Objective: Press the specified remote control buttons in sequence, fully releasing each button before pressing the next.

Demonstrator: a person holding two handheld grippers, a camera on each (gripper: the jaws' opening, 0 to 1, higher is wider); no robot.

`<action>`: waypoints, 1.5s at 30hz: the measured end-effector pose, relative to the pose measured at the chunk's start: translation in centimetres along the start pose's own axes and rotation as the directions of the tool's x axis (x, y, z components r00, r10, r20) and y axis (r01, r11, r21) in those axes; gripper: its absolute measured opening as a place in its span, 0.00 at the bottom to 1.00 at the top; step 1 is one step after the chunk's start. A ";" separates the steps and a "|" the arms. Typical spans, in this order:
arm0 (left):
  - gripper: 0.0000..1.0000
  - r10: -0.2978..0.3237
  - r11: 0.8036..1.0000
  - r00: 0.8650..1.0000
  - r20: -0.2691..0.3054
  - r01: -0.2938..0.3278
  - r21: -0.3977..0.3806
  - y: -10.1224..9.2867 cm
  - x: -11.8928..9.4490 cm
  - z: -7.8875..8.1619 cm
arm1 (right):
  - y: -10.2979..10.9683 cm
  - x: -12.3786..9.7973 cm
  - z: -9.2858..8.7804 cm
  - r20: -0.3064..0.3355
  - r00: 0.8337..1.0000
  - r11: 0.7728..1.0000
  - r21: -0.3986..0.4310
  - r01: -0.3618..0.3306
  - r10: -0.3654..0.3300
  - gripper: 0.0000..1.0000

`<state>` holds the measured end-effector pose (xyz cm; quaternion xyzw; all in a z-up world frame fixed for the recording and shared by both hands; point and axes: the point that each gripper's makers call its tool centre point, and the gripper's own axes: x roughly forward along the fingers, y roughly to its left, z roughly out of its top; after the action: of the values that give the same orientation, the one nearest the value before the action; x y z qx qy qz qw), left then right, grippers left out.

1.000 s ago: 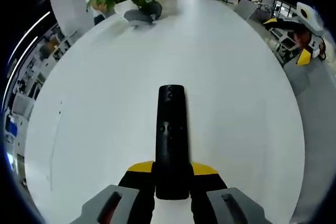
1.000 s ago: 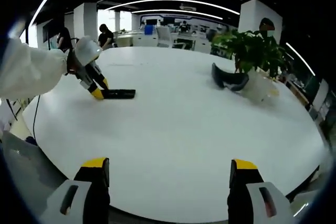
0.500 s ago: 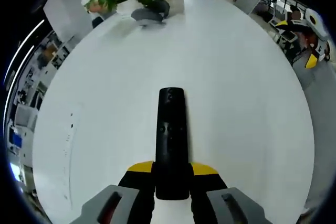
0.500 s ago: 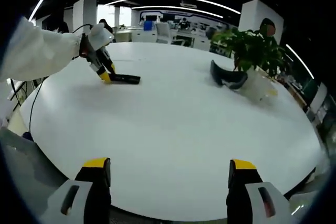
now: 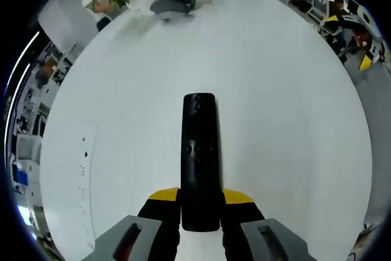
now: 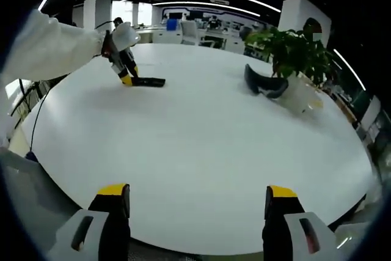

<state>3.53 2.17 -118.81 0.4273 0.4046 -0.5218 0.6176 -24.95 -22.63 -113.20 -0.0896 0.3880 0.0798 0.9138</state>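
Note:
A long black remote control (image 5: 199, 154) points away from me in the left gripper view, its near end clamped between the yellow-tipped jaws of my left gripper (image 5: 200, 198), which is shut on it above the white table (image 5: 287, 108). In the right gripper view the same remote (image 6: 149, 82) lies low over the far left of the table (image 6: 201, 151), held by the left gripper (image 6: 127, 79) in a white-sleeved hand. My right gripper (image 6: 190, 195) is open over the near table edge, jaws wide apart and holding nothing.
A potted plant (image 6: 294, 54) in a white pot and a dark curved object (image 6: 264, 85) stand at the far right of the table. A sheet of paper (image 5: 79, 169) lies left of the remote. A person (image 5: 342, 25) sits beyond the table's right edge.
The left gripper has carried the remote a little farther across the table and higher in the right gripper view. Both grippers keep their states.

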 end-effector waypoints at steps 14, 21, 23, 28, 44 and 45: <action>0.33 0.010 0.997 0.999 -0.044 -0.014 -0.077 1.4 0.3 -0.4 | 0.5 0.1 0.1 -0.002 1.000 1.000 -0.024 -0.019 0.018 0.91; 0.51 0.185 0.964 0.982 -0.025 -0.186 -0.188 3.0 -0.6 -1.0 | 0.4 -0.1 0.7 0.035 0.999 1.000 -0.018 -0.015 0.016 0.95; 0.58 0.189 0.946 0.982 -0.019 -0.187 -0.265 2.7 -0.7 -1.2 | 0.3 -0.3 0.9 0.048 0.999 1.000 -0.023 -0.011 0.012 0.96; 0.77 0.212 0.887 0.974 0.080 -0.157 -0.434 1.4 -1.4 -0.3 | 0.2 -0.4 1.0 0.059 0.998 1.000 -0.022 -0.005 0.007 0.98; 0.90 0.435 0.729 0.814 0.385 -0.067 -0.682 -4.8 -9.3 0.6 | 0.4 -1.1 2.3 0.146 0.989 0.999 -0.039 0.012 -0.007 0.99; 0.91 0.449 0.727 0.807 0.383 -0.080 -0.682 -5.3 -9.8 0.4 | 0.3 -1.1 2.3 0.146 0.989 0.999 -0.040 0.014 -0.008 0.99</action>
<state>-2.92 4.24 -109.97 0.0889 0.3042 -0.3512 0.8811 -24.12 -21.85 -110.87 -0.1042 0.3179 0.0891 0.9382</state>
